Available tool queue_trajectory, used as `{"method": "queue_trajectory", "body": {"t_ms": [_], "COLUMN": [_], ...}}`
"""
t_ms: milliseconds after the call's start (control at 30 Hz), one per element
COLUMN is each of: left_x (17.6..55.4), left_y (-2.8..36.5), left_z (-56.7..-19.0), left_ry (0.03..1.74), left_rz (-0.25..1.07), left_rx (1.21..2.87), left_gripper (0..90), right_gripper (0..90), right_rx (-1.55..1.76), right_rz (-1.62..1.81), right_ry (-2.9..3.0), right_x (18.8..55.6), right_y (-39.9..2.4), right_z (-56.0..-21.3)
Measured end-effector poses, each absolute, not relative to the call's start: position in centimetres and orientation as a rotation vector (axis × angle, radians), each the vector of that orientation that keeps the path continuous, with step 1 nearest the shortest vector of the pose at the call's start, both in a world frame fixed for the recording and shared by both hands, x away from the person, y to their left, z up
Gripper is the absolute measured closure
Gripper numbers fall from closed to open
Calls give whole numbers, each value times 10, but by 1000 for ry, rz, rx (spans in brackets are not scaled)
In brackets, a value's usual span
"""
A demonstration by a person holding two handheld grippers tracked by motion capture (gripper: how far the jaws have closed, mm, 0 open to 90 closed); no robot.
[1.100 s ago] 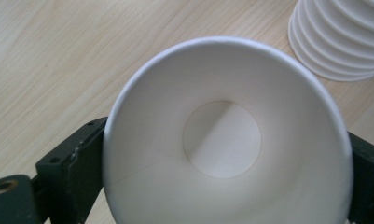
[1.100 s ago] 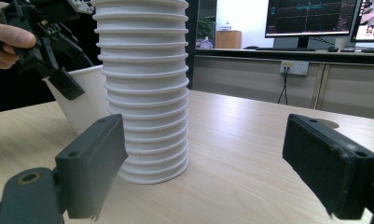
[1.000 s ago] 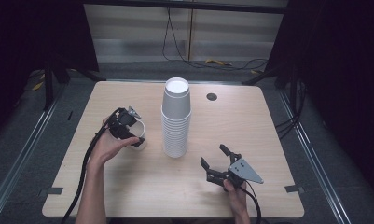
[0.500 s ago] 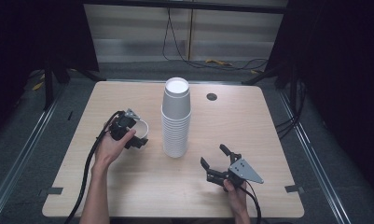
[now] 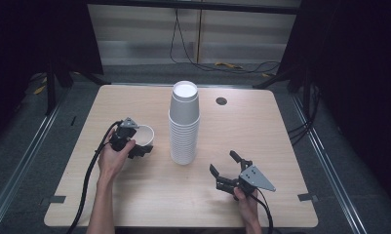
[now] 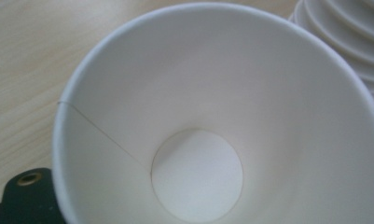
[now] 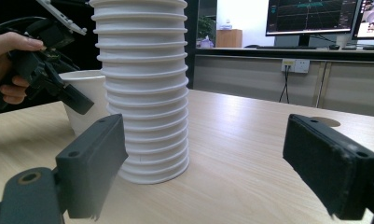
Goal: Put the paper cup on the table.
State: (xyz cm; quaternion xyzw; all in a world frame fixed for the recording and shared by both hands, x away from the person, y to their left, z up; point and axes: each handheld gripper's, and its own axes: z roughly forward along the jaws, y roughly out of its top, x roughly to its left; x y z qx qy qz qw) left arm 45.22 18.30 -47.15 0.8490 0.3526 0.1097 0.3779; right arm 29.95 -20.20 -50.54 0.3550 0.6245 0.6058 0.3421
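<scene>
Lower right of the high view: right gripper [image 5: 229,171], jaws spread wide, empty, resting low near the table's [image 5: 261,126] front edge, unmoved over the past second. Left of centre: left gripper [image 5: 137,146] clamped on a single paper cup [image 5: 143,135], shifted rightward and lowered since a second ago, now just beside the inverted cup stack [image 5: 184,124]; base contact with the tabletop probably made, though hard to confirm. Cup mouth up, interior empty [image 6: 198,140]. Suggests a cup drawn off the stack and being set down upright.
</scene>
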Motion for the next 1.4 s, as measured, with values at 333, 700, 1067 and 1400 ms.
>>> {"method": "queue_trajectory", "body": {"t_ms": [333,700,1067,1400], "left_x": [446,435,421,388], "left_y": [194,203,208,218], "left_z": [-482,-492,-493,-494], "left_ry": [913,924,929,981], "left_rz": [297,304,332,392], "left_rx": [2121,2061,2038,1945], "left_gripper": [141,154,154,157], "right_gripper": [131,132,132,132], "right_rx": [921,924,914,916], "right_rz": [1573,1574,1573,1571], "right_ry": [1627,1631,1631,1625], "right_x": [299,300,300,299], "right_y": [-202,-201,-202,-201], "right_z": [-505,-505,-505,-506]}}
